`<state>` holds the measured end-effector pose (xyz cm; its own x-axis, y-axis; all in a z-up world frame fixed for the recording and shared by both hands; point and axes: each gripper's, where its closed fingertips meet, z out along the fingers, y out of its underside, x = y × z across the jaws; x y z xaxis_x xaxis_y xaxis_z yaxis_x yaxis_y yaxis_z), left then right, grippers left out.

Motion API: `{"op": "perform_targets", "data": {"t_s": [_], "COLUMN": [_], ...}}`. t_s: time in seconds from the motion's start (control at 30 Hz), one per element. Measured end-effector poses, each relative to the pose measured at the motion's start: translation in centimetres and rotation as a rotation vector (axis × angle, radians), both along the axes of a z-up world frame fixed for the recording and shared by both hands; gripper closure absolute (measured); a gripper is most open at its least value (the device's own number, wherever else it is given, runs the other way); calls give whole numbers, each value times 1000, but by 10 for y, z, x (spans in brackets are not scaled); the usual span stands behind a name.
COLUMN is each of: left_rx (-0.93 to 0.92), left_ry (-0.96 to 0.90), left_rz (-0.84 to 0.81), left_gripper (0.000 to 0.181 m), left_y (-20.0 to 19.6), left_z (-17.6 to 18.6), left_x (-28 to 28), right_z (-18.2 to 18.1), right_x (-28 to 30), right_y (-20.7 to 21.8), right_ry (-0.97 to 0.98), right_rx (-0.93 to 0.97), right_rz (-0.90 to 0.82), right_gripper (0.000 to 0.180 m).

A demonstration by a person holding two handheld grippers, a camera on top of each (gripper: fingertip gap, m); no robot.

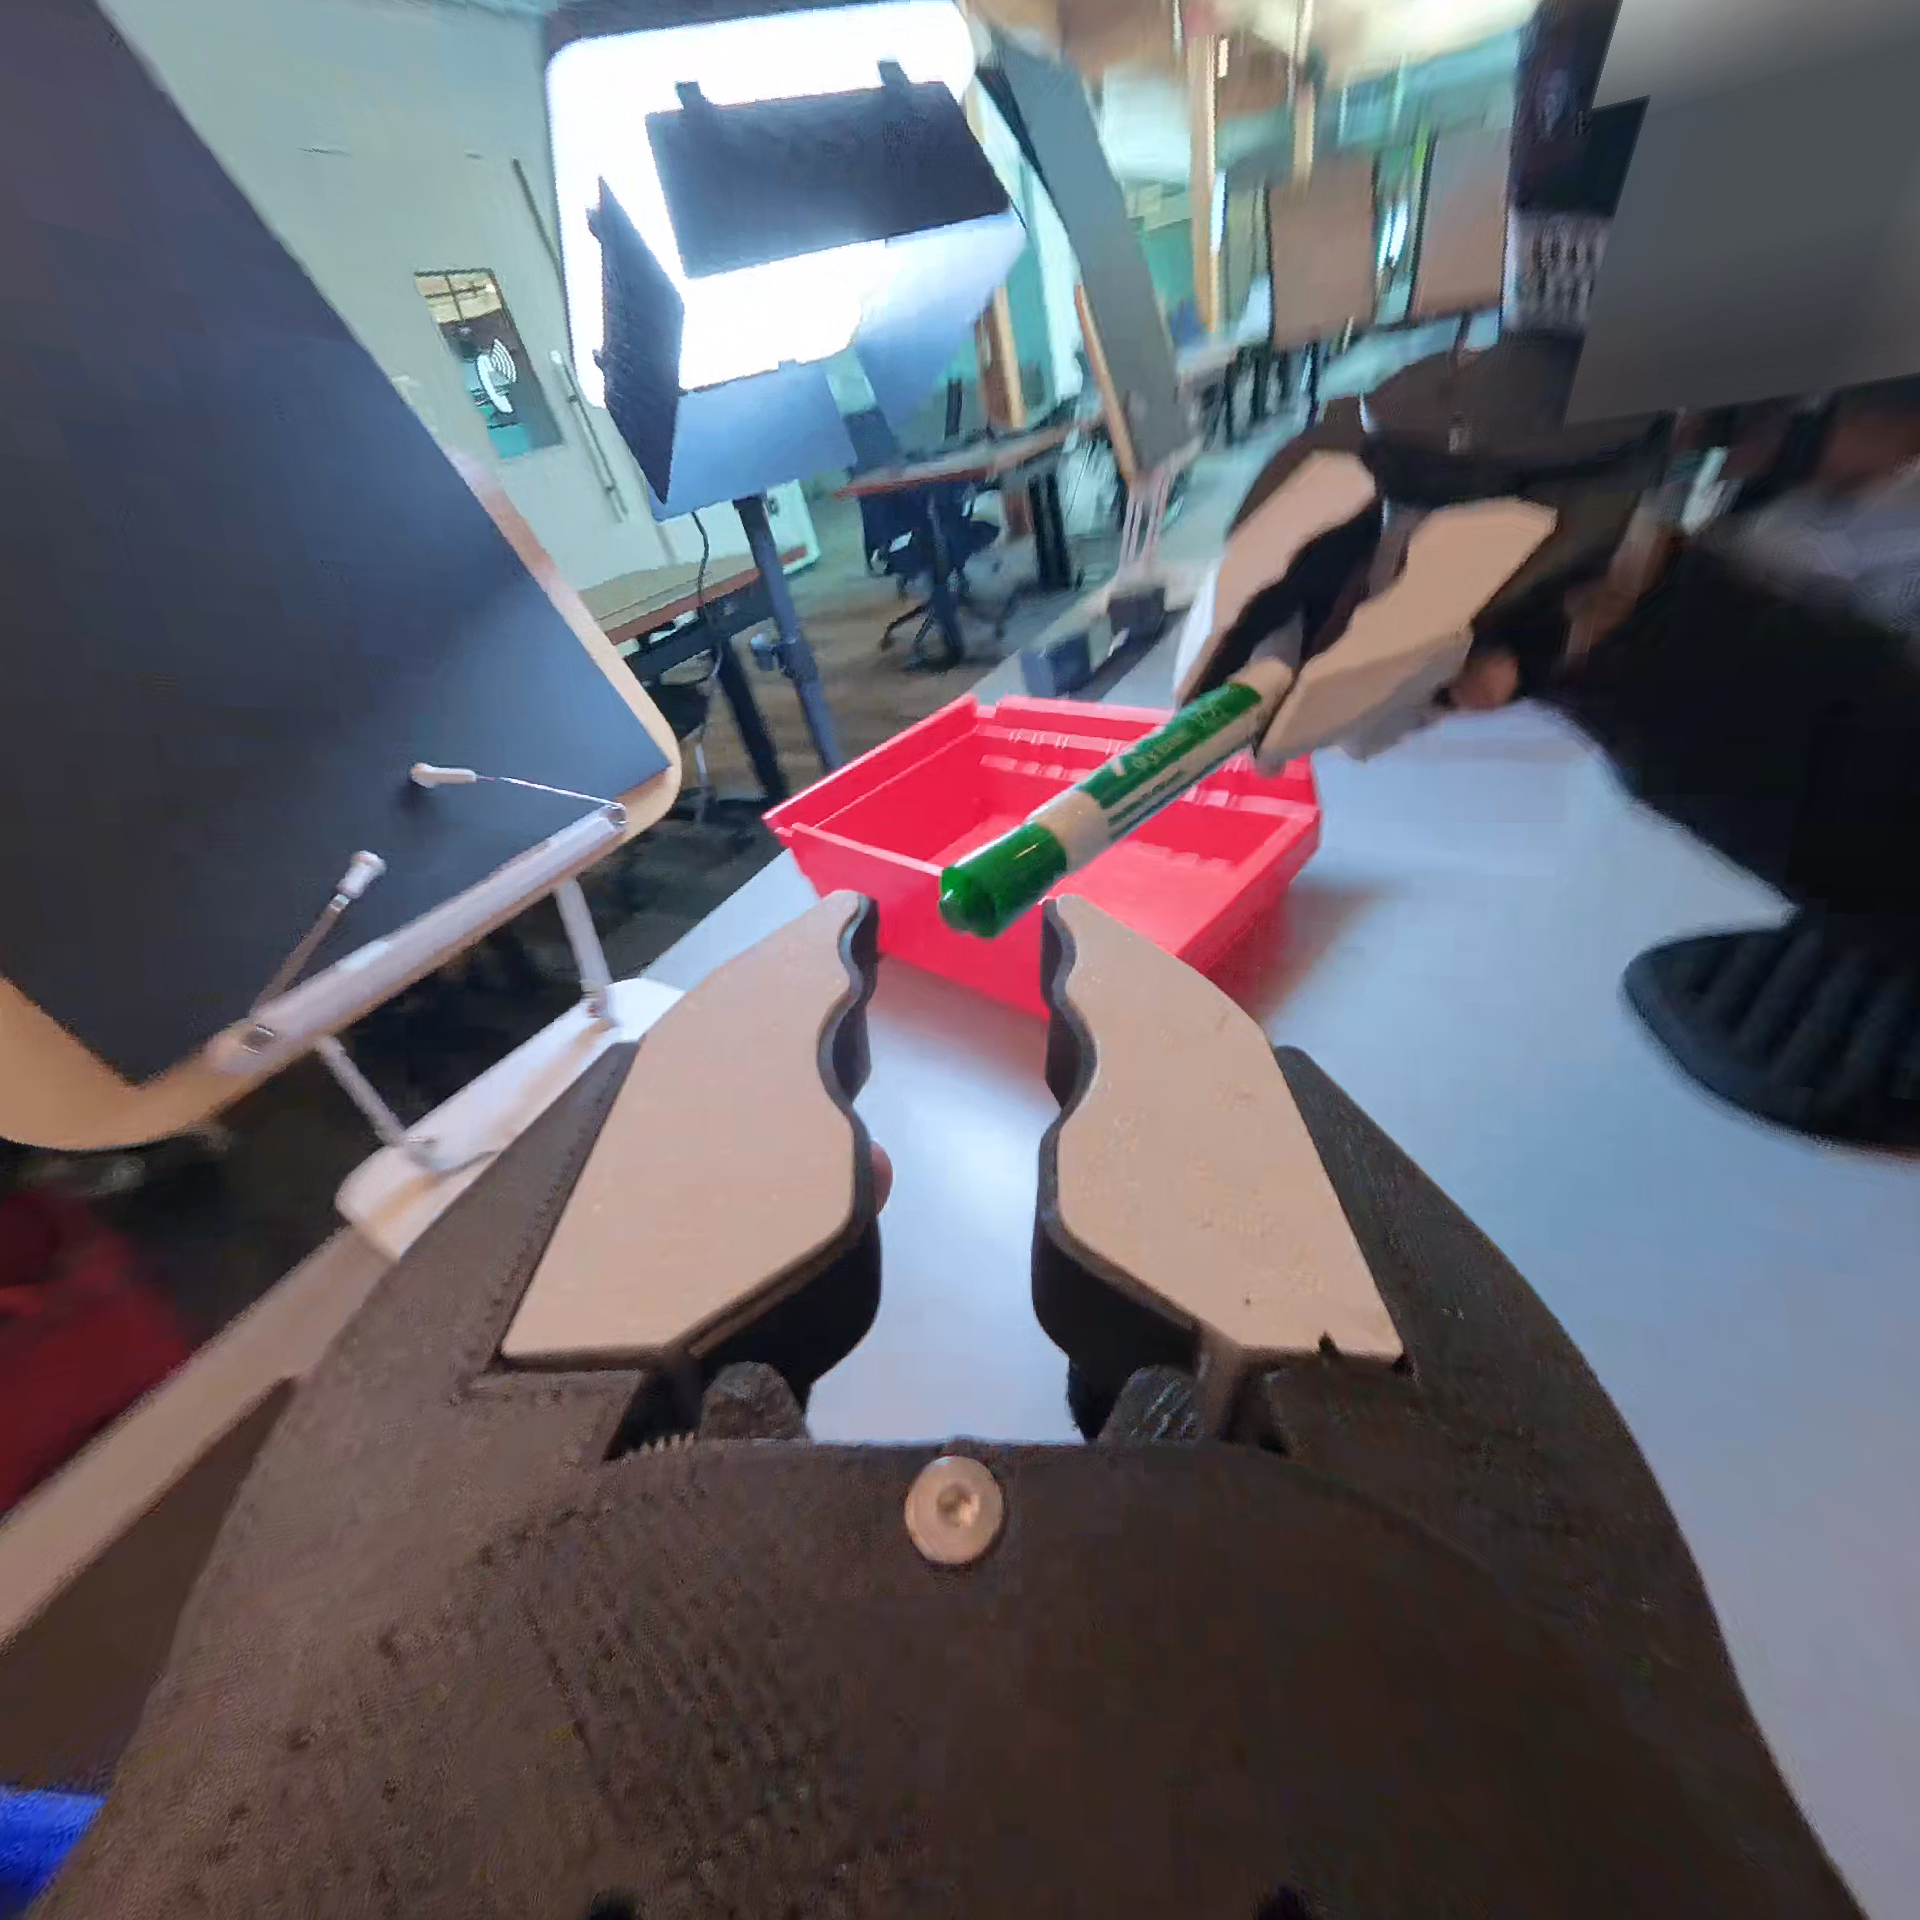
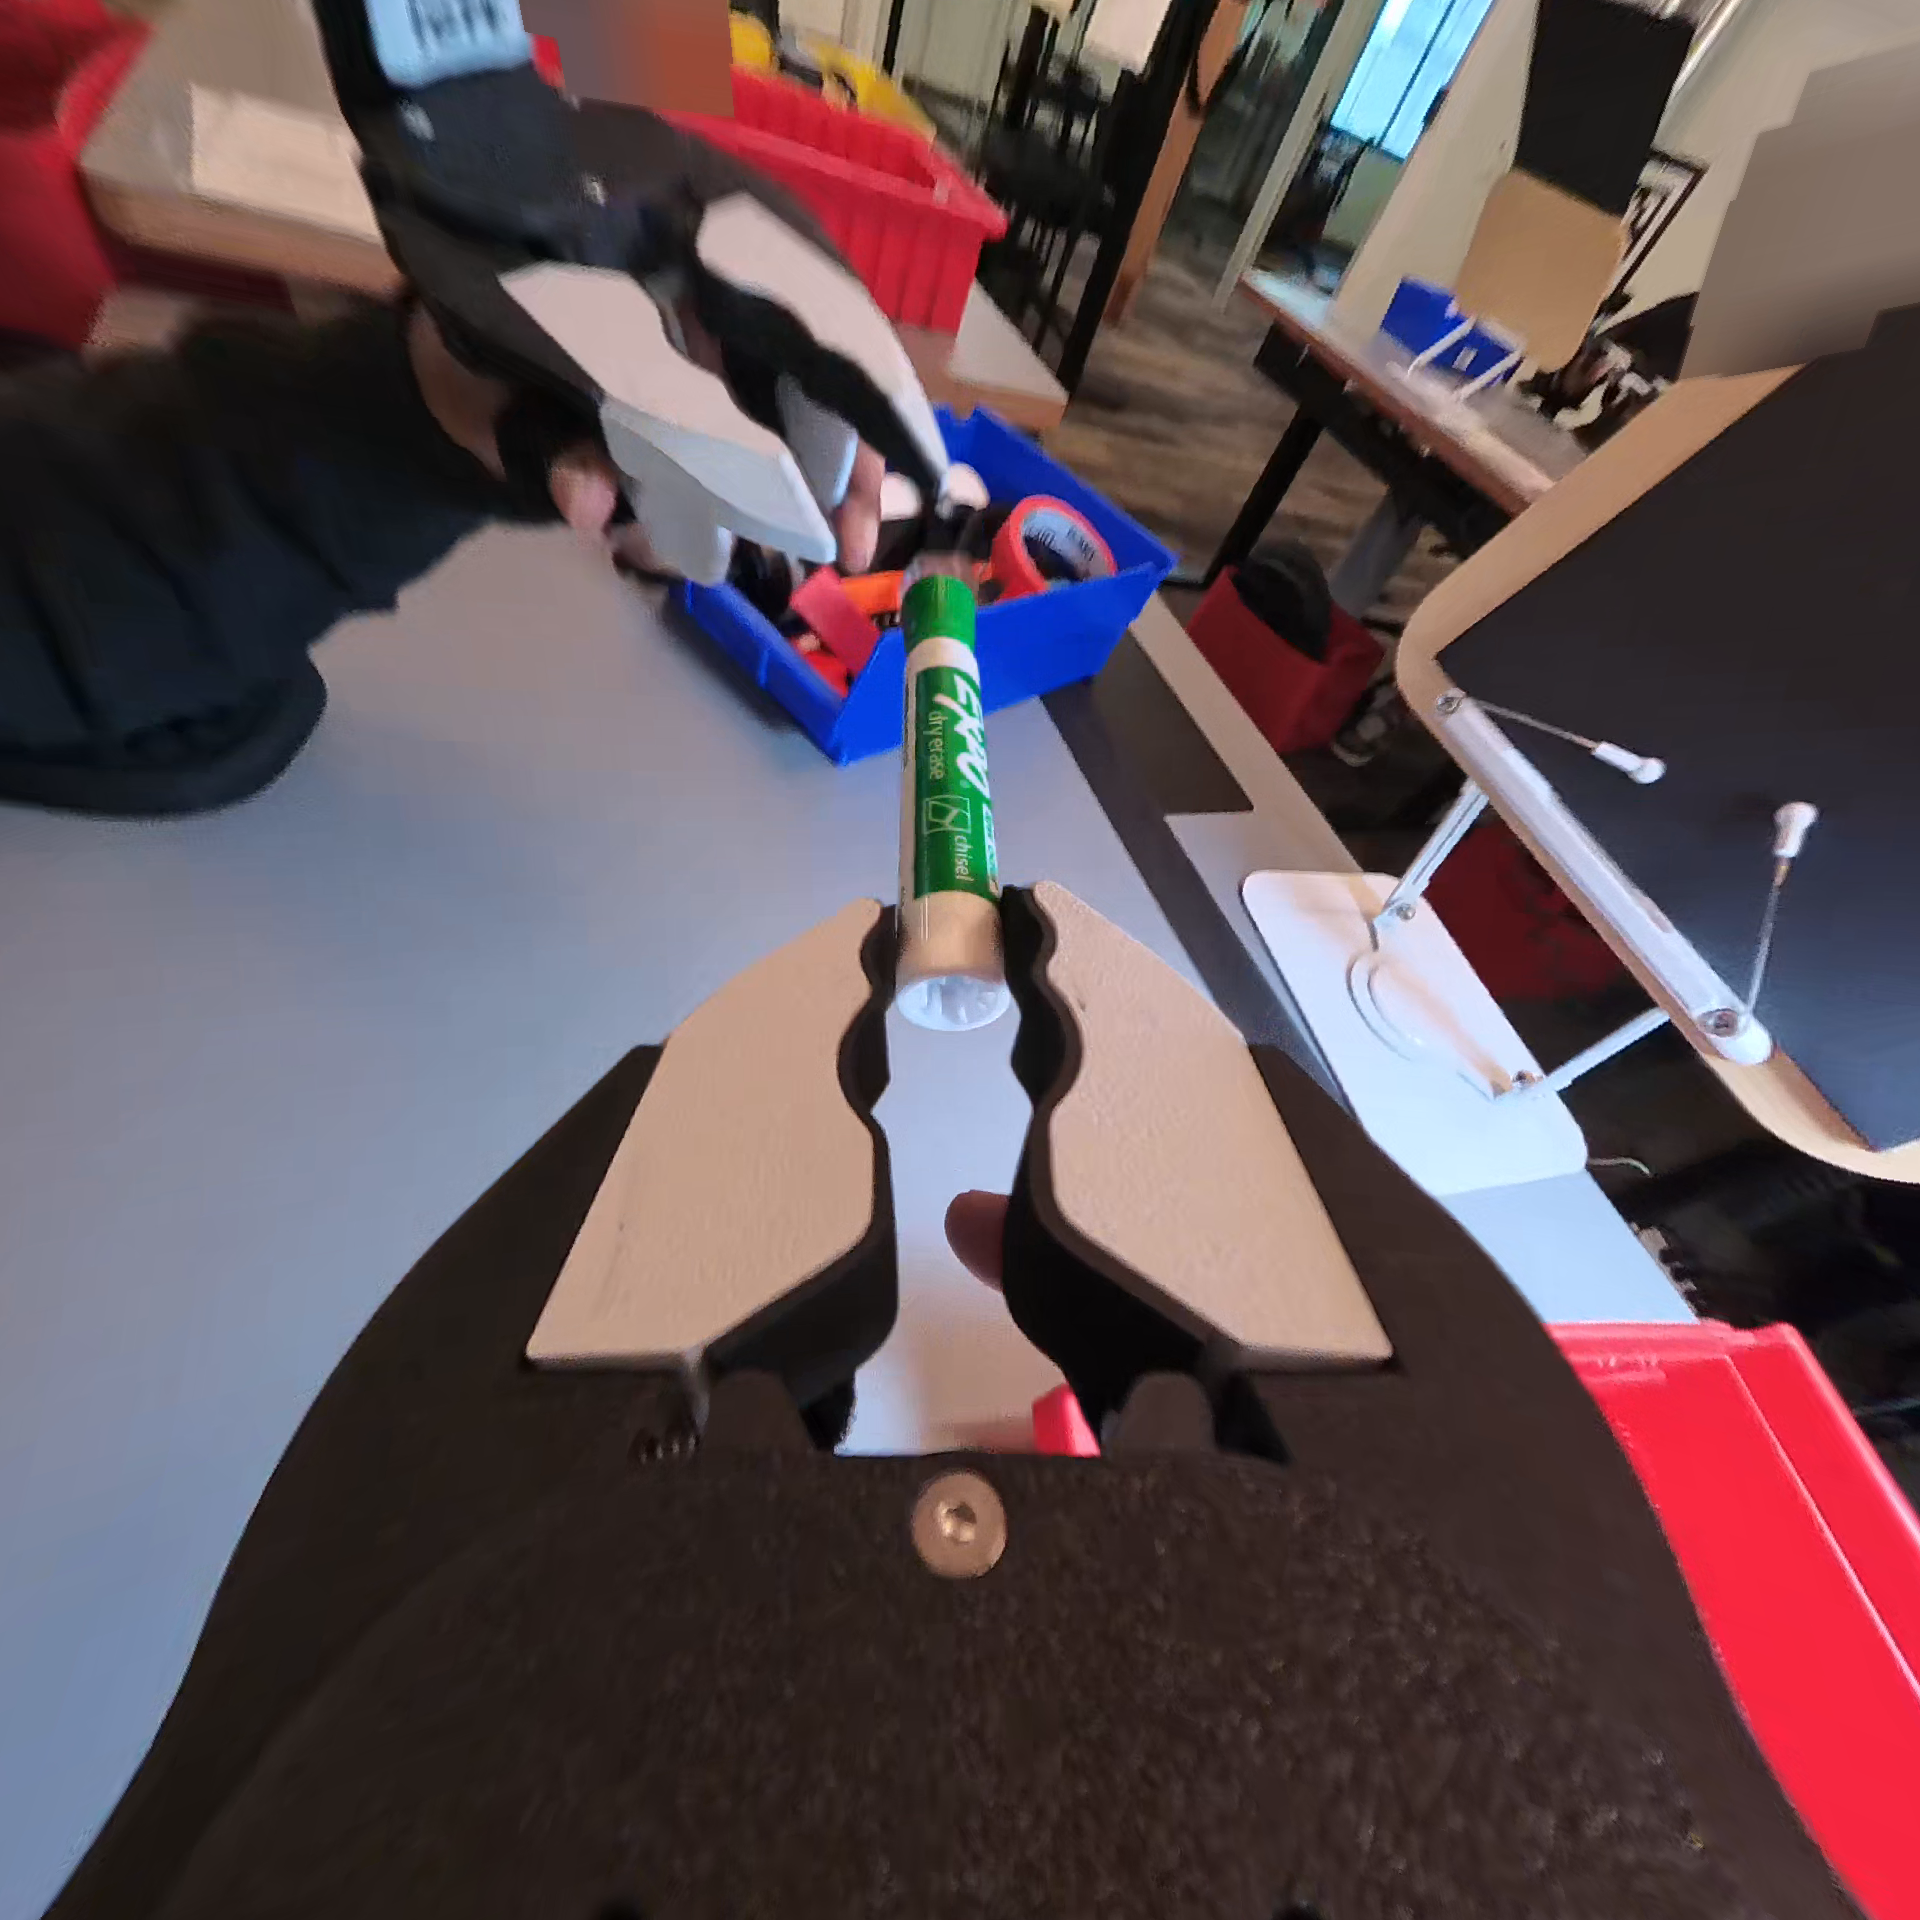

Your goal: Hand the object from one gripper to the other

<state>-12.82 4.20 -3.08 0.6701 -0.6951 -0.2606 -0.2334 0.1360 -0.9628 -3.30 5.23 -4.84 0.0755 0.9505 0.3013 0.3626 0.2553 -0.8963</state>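
Observation:
A green and white marker (image 2: 943, 769) is gripped at its white tail end by my right gripper (image 2: 948, 914), which is shut on it and holds it above the table, cap pointing away. In the left wrist view the marker (image 1: 1101, 810) points cap-first at my left gripper (image 1: 956, 914), which is open and empty; the green cap sits just beyond its fingertips, not between them. The right gripper (image 1: 1283, 686) shows in the left wrist view at upper right. The left gripper (image 2: 862, 488) shows in the right wrist view at upper left, blurred, just above and left of the cap.
A red tray (image 1: 862, 831) lies on the white table (image 1: 1455, 1247) behind the marker. A blue bin (image 2: 1039, 644) holding tape and small items stands at the table's far edge. A black board on a white stand (image 2: 1507, 987) stands beside the table. A person's dark sleeves hold both grippers. Tip to tip, the grippers are about 11 cm apart.

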Motion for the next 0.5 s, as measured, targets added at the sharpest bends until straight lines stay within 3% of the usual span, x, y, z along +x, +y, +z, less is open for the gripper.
{"op": "perform_targets", "data": {"t_s": [0.2, 0.27, 0.3, 0.37, 0.5], "left_rx": [113, 184, 227, 254, 177], "left_ry": [602, 717, 747, 693, 250], "left_rz": [67, 130, 147, 148, -15], "left_gripper": [137, 148, 162, 162, 163], "left_y": [-5, 9, 14, 18, 2], "left_z": [-47, -49, -45, -28, 9], "left_x": [42, 44, 45, 48, 56], "right_z": [-20, -7, 6, 30, 77], "right_x": [-22, -33, -37, -43, -45], "right_y": [-27, -36, -36, -41, -44], "right_ry": [-192, -211, -201, -157, 208], "right_rx": [53, 88, 118, 136, 97], "right_rz": [73, 97, 78, 77, 47], "right_gripper": [159, 159, 160, 160, 155]}}
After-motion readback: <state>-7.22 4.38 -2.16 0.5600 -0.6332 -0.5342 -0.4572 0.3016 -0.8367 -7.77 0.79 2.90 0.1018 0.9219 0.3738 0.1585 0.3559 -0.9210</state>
